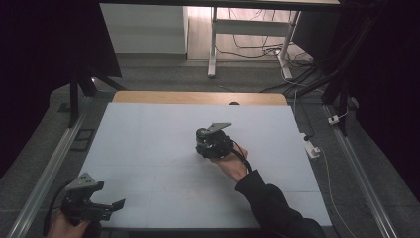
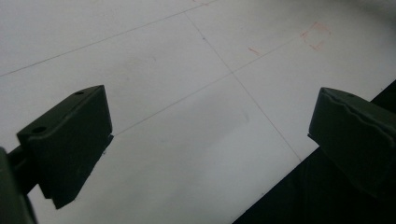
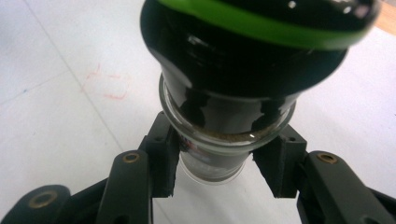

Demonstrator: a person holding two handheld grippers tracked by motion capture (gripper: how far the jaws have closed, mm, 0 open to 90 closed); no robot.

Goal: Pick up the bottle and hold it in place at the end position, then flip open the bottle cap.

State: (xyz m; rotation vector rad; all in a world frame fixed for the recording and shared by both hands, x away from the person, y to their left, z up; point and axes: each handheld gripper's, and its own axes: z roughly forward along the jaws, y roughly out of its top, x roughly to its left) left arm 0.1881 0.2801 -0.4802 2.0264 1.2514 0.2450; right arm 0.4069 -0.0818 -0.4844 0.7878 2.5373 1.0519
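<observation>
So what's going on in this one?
A person works at a white table with a gripper in each hand. The right gripper is shut on a glass jar with a black top and a green band, its pads clamping the clear glass below the cap, out over the middle of the table. What the jar holds is hard to tell. The left gripper waits open and holds nothing at the near left corner.

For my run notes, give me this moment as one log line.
right gripper: shut on glass jar with black, green-banded top, over white table | left gripper: open, empty, at near left corner
</observation>
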